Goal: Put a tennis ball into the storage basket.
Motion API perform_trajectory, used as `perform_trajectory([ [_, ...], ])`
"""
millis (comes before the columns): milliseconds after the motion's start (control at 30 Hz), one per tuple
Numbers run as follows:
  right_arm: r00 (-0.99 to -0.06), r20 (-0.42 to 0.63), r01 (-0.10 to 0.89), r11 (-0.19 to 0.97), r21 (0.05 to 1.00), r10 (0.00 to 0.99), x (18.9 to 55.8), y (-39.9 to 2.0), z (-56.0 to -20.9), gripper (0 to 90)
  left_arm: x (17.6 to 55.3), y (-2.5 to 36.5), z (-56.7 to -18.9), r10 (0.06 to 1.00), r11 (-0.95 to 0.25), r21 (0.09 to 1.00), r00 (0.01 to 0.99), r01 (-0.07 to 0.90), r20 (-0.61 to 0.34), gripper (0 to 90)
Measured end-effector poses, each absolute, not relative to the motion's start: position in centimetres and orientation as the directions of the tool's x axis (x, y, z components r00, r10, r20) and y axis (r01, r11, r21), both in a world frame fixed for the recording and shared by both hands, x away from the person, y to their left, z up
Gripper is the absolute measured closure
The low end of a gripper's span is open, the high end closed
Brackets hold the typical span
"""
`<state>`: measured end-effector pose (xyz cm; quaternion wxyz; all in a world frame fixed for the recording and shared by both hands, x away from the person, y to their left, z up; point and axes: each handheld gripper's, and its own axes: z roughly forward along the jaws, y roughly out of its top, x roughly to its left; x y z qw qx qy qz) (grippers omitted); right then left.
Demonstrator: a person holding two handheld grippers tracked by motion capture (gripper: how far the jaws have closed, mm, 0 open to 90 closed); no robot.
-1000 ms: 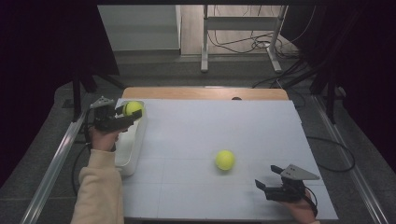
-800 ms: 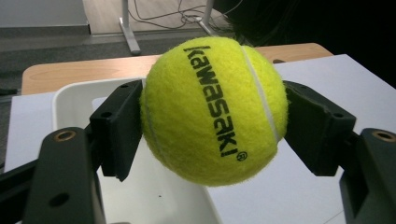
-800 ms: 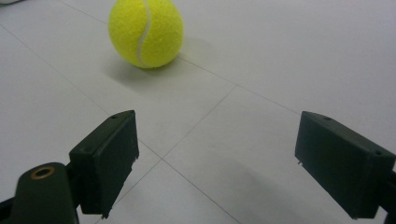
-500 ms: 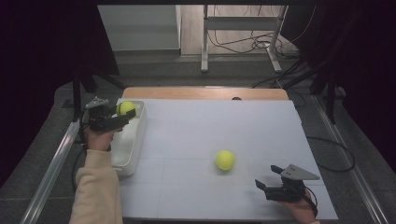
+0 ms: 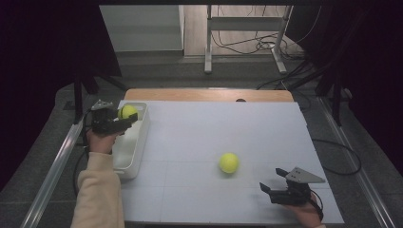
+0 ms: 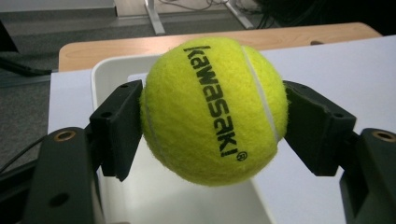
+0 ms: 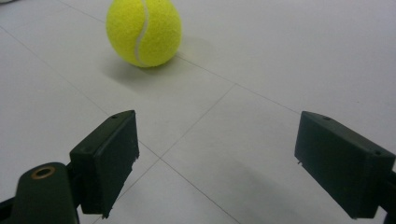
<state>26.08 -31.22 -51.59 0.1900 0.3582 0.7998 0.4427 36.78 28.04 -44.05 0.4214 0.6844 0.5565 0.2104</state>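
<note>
My left gripper (image 5: pixel 129 117) is shut on a yellow tennis ball (image 5: pixel 127 111) and holds it over the far end of a white rectangular bin (image 5: pixel 135 145) at the table's left edge. In the left gripper view both black pads press the sides of the ball (image 6: pixel 212 109), which bears black lettering, with the bin (image 6: pixel 112 70) below it. A second tennis ball (image 5: pixel 228 162) lies loose on the white table, left of and beyond my right gripper (image 5: pixel 271 186). That gripper (image 7: pixel 215 161) rests low near the front right corner, open, with the ball (image 7: pixel 143 31) ahead of it and nothing between its pads.
The white tabletop (image 5: pixel 214 128) has a wooden strip (image 5: pixel 209 94) along its far edge. A metal rail (image 5: pixel 57 161) runs down the left side. Beyond the table stand a metal frame (image 5: pixel 244 28) and loose cables on the floor.
My left gripper has carried its ball a little to the left and toward me over the bin. The right gripper and the loose ball have stayed put.
</note>
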Motion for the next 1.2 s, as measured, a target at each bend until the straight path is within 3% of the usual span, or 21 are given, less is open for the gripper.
perform_trajectory([
  [433, -0.672, 0.015, 0.405, 0.350, 0.845, 0.741, 26.1, -31.2, -51.6, 14.2, 37.4, 27.9, -45.1, 0.951, -0.056, 0.764, 0.268, 0.643, -0.155, 26.1],
  [1100, -0.672, 0.019, 0.410, 0.350, 0.842, 0.740, 26.1, -31.2, -51.7, 14.2, 37.6, 27.8, -45.2, 0.951, -0.072, 0.754, 0.273, 0.653, -0.146, 25.5],
  [1200, -0.673, 0.020, 0.410, 0.350, 0.842, 0.740, 26.1, -31.2, -51.7, 14.2, 37.5, 27.8, -45.1, 0.952, -0.066, 0.764, 0.270, 0.642, -0.144, 17.9],
])
